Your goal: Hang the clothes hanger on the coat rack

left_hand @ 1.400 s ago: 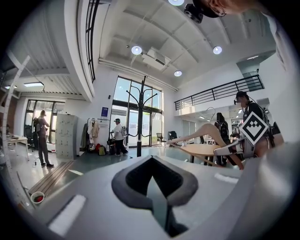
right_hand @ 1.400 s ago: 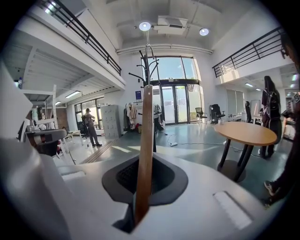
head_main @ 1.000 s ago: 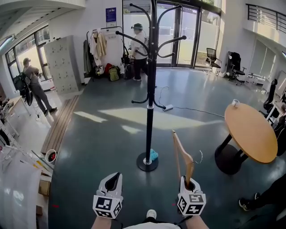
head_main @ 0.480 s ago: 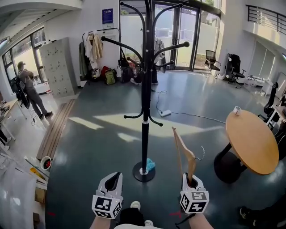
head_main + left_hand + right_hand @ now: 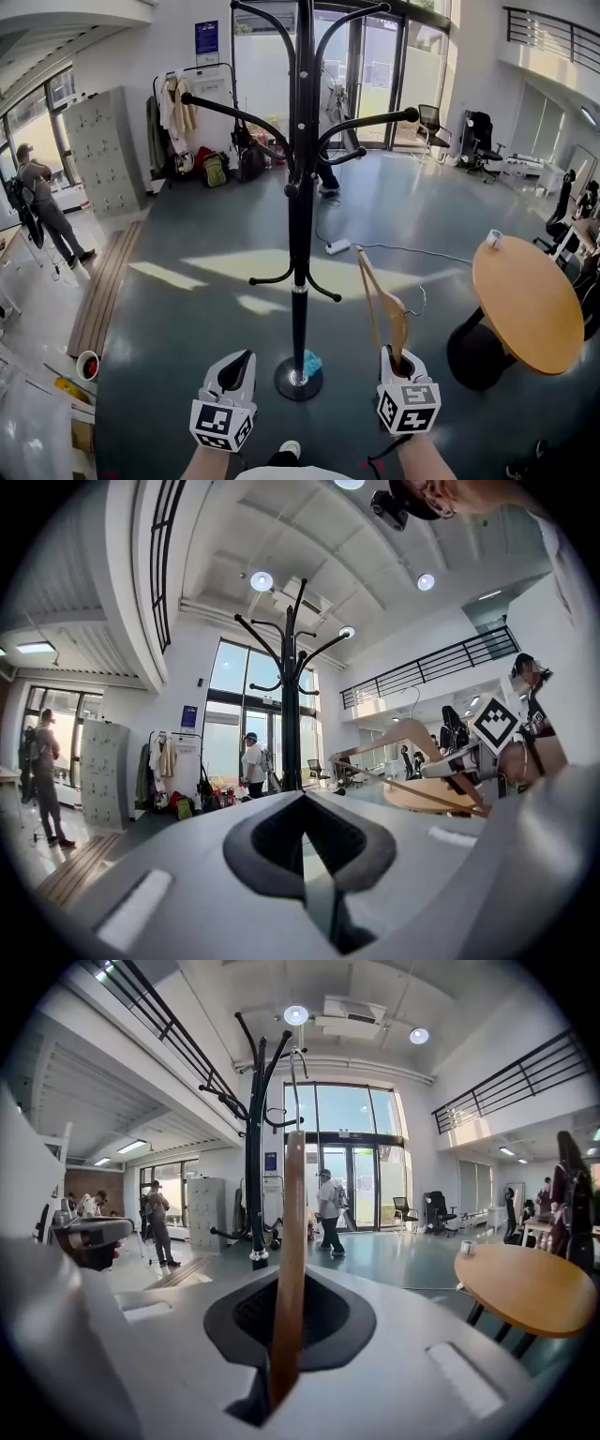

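My left gripper point(image 5: 242, 362) sits low at the left with its jaws pressed together on nothing, and just right of it the black coat rack point(image 5: 300, 234) rises from the grey floor point(image 5: 187, 309), its curved arms spreading overhead. Right of the pole and clear of it, my right gripper point(image 5: 398, 362) is clamped on the lower end of the wooden clothes hanger point(image 5: 379, 305). The hanger stands nearly upright above the jaws, its wire hook turned toward the round wooden table point(image 5: 530, 309) farther right.
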Available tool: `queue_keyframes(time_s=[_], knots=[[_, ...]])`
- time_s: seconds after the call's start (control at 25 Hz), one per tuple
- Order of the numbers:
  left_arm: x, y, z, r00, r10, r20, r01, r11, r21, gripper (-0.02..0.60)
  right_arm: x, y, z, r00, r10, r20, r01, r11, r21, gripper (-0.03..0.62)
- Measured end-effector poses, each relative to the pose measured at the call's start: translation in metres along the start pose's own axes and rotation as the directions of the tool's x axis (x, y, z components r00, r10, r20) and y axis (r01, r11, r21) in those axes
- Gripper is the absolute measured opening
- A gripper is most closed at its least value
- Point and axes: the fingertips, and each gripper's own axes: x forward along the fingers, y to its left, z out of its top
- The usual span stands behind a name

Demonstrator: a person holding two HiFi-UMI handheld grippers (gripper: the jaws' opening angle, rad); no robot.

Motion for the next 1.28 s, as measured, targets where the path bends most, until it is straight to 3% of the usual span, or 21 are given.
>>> queue_keyframes(time_s=[0.4, 0.68, 1.0, 1.28], knots=[[0.049, 0.042, 0.002, 1.0, -0.026, 0.005, 0.025, 1.0, 0.011, 0.001, 0.087, 0.01, 0.107, 0.998, 0.028, 0.061, -0.023, 0.996, -0.085, 0.028], [0.066, 0.059, 0.004, 0.999, -0.031, -0.003, 0.032, 0.999, 0.015, 0.001, 0.133, 0.02, 0.158, 0.997, 0.068, 0.042, -0.064, 0.992, -0.105, 0.029], [0.071, 0.075, -0.004, 1.0, -0.017, -0.019, 0.017, 1.0, 0.011, 0.001, 0.183, 0.034, 0.189, 0.995, 0.104, -0.004, -0.104, 0.988, -0.113, 0.029], [0.076, 0.084, -0.015, 0.999, -0.022, -0.031, 0.023, 1.0, 0.013, 0.001, 0.224, 0.038, 0.169, 0.993, 0.092, -0.074, -0.101, 0.986, -0.133, 0.029]])
